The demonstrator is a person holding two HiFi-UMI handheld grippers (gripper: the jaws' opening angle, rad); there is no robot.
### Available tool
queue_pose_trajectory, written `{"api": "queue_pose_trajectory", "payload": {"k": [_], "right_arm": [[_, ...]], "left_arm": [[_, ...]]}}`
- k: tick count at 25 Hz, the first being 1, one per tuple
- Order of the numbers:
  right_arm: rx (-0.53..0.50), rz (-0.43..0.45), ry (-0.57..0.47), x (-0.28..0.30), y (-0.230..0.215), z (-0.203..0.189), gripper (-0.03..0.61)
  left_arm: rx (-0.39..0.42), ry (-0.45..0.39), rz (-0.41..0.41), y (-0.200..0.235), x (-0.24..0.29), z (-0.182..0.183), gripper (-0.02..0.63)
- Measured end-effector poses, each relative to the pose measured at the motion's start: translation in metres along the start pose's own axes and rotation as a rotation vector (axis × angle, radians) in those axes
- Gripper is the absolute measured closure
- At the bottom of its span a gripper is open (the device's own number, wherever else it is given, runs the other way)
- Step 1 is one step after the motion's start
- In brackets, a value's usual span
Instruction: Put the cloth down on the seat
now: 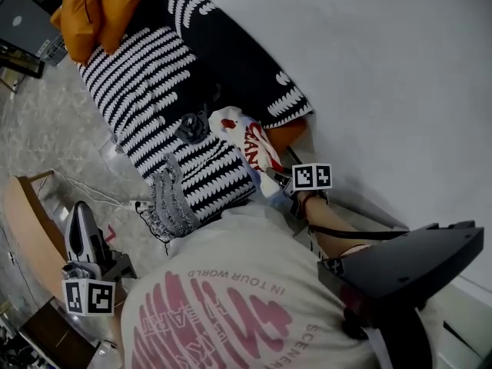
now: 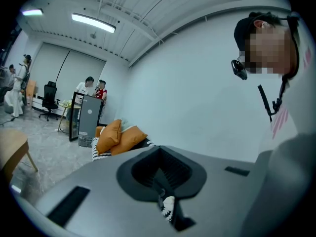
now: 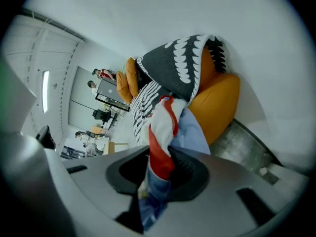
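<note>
Right gripper view shows the right gripper (image 3: 160, 172) with its fingers squeezed tight on the cloth (image 3: 165, 127). The cloth is red, white and blue. It sticks up out of the fingers and also hangs down below them.

In the head view the cloth (image 1: 247, 143) lies across the near edge of the seat (image 1: 146, 91), which has a black and white stripy cover. The right gripper (image 1: 283, 184) is at the low end of the cloth, just off that edge. A grey knitted thing (image 1: 169, 202) hangs over the near edge too, close by. Orange cushions (image 1: 92, 6) sit at the far end of the seat.

The left gripper (image 1: 83, 241) is off to the side, well apart from the seat. In the left gripper view its fingers (image 2: 161, 184) are pressed together. A tiny white and black bit shows in the slit between them, too small to tell what it is.
</note>
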State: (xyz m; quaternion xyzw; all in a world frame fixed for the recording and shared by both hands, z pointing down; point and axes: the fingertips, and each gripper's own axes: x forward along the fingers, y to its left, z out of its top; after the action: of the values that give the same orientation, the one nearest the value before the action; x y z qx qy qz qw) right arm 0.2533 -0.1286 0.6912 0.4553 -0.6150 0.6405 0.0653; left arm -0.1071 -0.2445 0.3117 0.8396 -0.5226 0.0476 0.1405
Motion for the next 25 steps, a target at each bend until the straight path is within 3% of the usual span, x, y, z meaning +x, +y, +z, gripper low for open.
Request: {"api": "queue_pose_trajectory", "payload": {"k": [7,13,18,22,25], "right_arm": [[-0.181,-0.197,0.195,0.02,-0.04,-0.024,0.479],[-0.437,-0.313,0.398,0.035,-0.052,-0.03,0.477],[-0.505,-0.34,0.458,0.047,-0.06,-0.031,0.469],[-0.506,-0.333,0.479,0.049,-0.059,-0.033,0.462],[-0.526,-0.309,0.518,0.054,-0.059,-0.039,0.414]], "left_arm": [[0.014,0.02,0.065,-0.001,-0.02,0.001,0.606],[0.027,0.038,0.142,0.001,-0.039,-0.001,0.606],[0.01,0.083,0.224,0.011,-0.052,-0.016,0.606],[-0.008,0.058,0.227,0.011,-0.054,-0.013,0.606],[-0.013,0.059,0.238,0.009,-0.056,-0.015,0.606]]}}
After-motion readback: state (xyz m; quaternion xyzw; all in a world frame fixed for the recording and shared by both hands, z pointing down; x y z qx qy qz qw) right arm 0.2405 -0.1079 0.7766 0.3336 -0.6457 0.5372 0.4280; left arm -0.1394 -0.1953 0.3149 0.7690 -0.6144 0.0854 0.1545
